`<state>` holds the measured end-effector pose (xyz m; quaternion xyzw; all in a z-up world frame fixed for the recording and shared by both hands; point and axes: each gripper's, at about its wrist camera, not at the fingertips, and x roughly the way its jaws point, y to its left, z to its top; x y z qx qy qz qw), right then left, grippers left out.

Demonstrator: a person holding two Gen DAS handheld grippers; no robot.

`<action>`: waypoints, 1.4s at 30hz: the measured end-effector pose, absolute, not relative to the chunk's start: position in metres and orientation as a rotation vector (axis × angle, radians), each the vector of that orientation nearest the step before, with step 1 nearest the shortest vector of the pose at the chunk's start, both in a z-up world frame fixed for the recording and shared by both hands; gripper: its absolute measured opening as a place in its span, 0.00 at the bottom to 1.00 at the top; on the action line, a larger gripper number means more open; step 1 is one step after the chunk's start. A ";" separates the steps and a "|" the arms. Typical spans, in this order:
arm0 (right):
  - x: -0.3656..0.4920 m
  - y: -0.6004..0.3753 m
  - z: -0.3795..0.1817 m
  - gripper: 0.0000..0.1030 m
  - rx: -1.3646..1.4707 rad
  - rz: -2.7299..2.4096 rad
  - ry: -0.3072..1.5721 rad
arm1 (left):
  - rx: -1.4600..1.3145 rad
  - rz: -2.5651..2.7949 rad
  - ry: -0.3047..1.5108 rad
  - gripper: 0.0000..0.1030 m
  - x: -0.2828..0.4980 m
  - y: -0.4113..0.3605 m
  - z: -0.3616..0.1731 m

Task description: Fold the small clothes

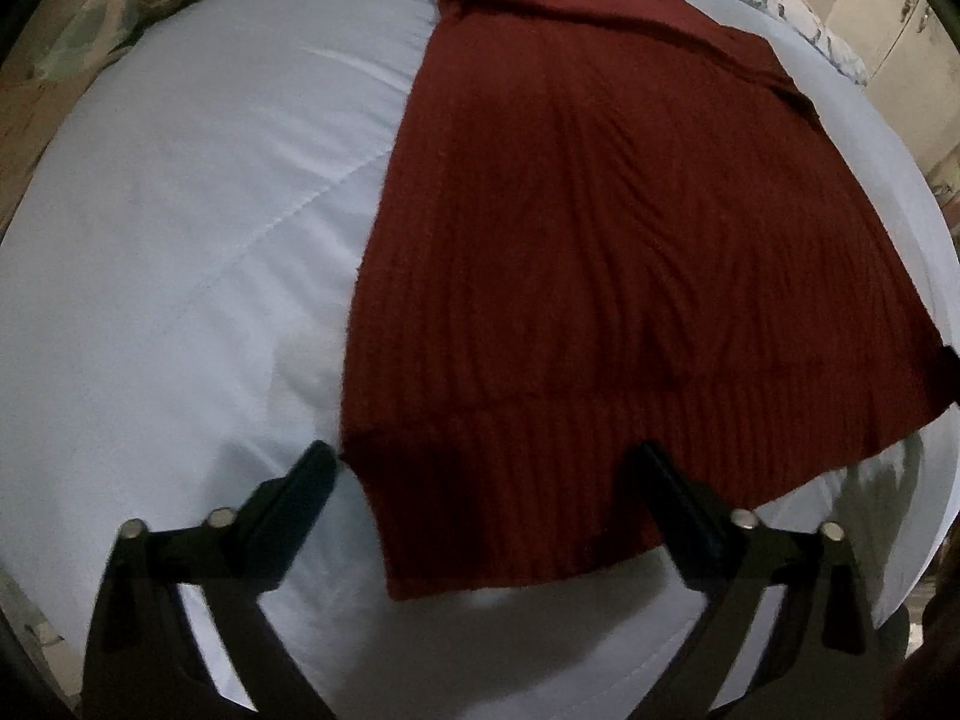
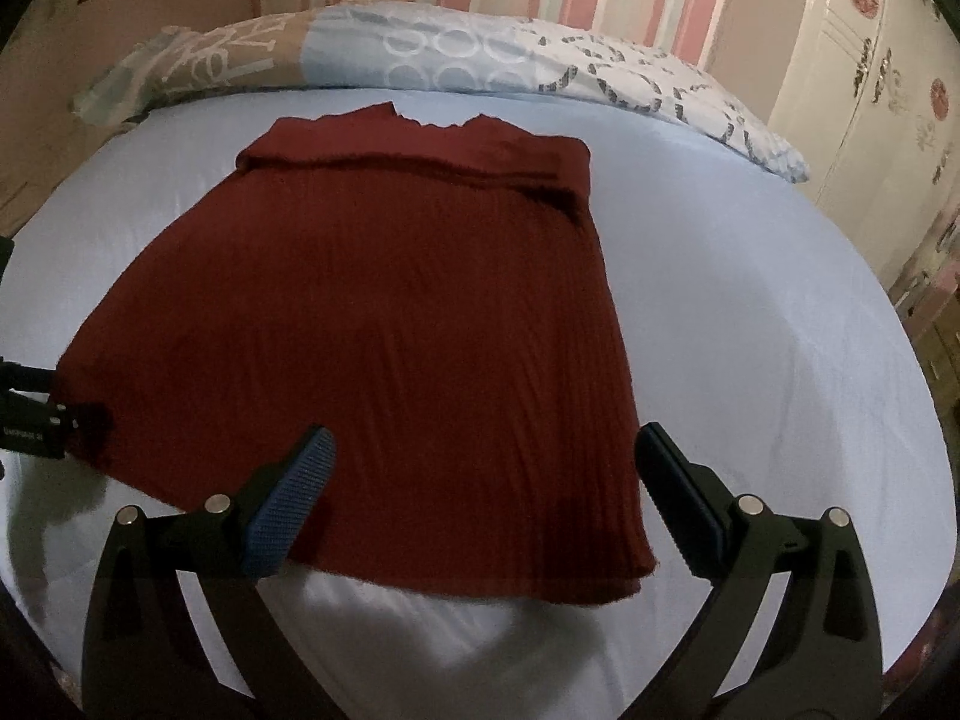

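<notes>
A dark red ribbed garment (image 1: 600, 240) lies flat on the pale blue bed sheet (image 1: 180, 240), its far end folded over in a band. My left gripper (image 1: 485, 456) hovers open over the garment's near left corner, with the hem between its fingers and neither pad pressing on it. In the right wrist view the same garment (image 2: 390, 312) fills the middle. My right gripper (image 2: 486, 438) stands open over the near right corner, one finger above the cloth and the other above the sheet (image 2: 750, 300). The black body of the left tool (image 2: 27, 420) shows at the left edge.
A patterned pillow (image 2: 480, 60) lies across the head of the bed beyond the garment. A white wardrobe (image 2: 858, 90) with red decorations stands to the right, and a striped wall rises behind. Bare sheet surrounds the garment on both sides.
</notes>
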<state>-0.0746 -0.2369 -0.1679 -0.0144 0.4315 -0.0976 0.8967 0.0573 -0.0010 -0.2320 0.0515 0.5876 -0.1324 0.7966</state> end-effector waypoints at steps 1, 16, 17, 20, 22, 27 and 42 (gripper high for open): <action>-0.075 -0.237 -0.169 0.97 -0.028 -0.206 0.896 | 0.113 -0.286 1.260 0.90 0.057 -0.002 -0.232; -0.087 -0.264 -0.194 0.97 0.023 -0.310 0.969 | 0.158 -0.304 1.223 0.60 0.042 -0.011 -0.229; -0.087 -0.267 -0.194 0.97 0.024 -0.323 0.972 | 0.162 -0.303 1.220 0.57 0.042 -0.011 -0.229; -0.088 -0.274 -0.196 0.97 0.026 -0.360 0.984 | 0.154 -0.319 1.220 0.50 0.042 -0.011 -0.228; -0.088 -0.281 -0.201 0.97 0.044 -0.372 1.008 | 0.156 -0.320 1.220 0.50 0.042 -0.011 -0.229; -0.086 -0.289 -0.213 0.96 0.101 -0.354 1.066 | 0.148 -0.318 1.219 0.50 0.043 -0.012 -0.230; -0.078 -0.273 -0.217 0.17 0.178 -0.215 1.089 | 0.161 -0.329 1.215 0.37 0.041 -0.013 -0.229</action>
